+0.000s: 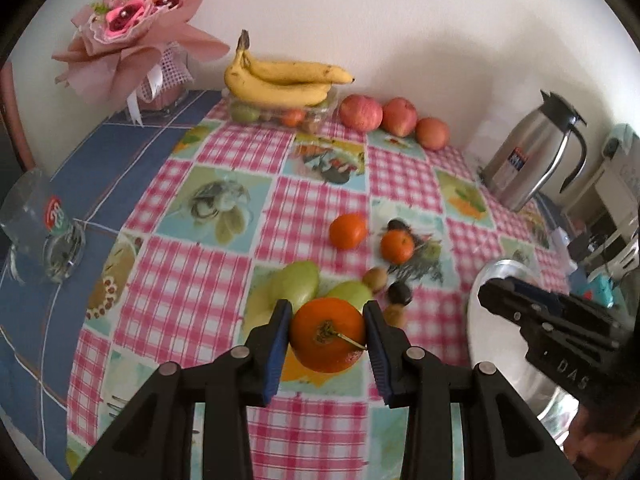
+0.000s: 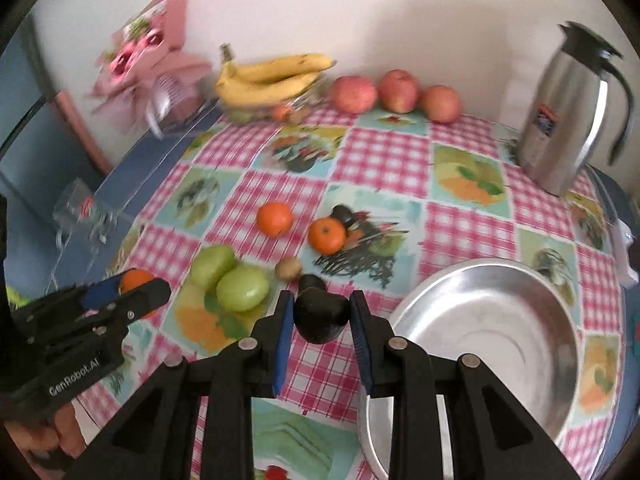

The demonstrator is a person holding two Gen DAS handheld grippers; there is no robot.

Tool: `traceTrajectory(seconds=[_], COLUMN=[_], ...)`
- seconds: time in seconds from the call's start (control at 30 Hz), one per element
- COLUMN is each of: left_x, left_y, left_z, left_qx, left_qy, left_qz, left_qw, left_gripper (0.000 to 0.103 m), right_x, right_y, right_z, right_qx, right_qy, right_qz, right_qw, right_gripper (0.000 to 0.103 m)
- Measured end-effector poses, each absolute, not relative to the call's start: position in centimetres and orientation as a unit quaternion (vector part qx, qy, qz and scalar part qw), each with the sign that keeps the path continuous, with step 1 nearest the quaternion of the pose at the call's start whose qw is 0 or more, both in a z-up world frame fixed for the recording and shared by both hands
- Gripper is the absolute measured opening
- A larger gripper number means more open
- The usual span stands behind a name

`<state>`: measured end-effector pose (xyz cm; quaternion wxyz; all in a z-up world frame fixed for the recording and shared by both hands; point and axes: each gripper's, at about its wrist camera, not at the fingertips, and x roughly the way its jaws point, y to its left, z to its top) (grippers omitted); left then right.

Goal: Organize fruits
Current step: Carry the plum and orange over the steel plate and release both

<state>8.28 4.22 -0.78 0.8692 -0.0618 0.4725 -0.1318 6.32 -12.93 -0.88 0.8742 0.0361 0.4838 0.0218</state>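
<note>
In the left wrist view my left gripper (image 1: 328,307) is shut on an orange (image 1: 326,336), held above the checked tablecloth. In the right wrist view my right gripper (image 2: 322,297) is shut on a dark, nearly black fruit (image 2: 320,316), also lifted off the cloth. On the table beyond lie two more oranges (image 1: 348,231) (image 1: 397,246), two green fruits (image 1: 298,284) (image 1: 350,294), a kiwi (image 1: 375,279) and a small dark fruit (image 1: 400,294). A metal bowl (image 2: 480,320) stands just right of the right gripper.
Bananas (image 1: 280,80) lie on a clear tray of small fruits by the back wall, with three apples (image 1: 360,112) beside them. A steel jug (image 2: 568,112) stands at the back right. A pink bouquet (image 1: 132,40) and a glass (image 1: 36,220) occupy the left side.
</note>
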Motion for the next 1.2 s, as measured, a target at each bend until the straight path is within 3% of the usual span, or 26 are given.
traceTrajectory(seconds=[0.47,1.2], left_x=[11.6,11.8], left_y=[-1.5,-13.5], left_z=[3.7,-1.8], left_qx=[-0.071,-0.007], left_qy=[0.483,0.521], left_qz=[-0.112,-0.176], left_qw=[0.866,0.835], left_gripper=[0.039,0.039], right_x=[5.2,2.5], right_y=[-17.6,-28.3], right_z=[0.8,-3.7], right_qx=[0.124,0.178], right_qy=[0.474,0.494], right_qz=[-0.098,-0.23], right_qw=[0.866,0.819], right_gripper=[0.029,0.029])
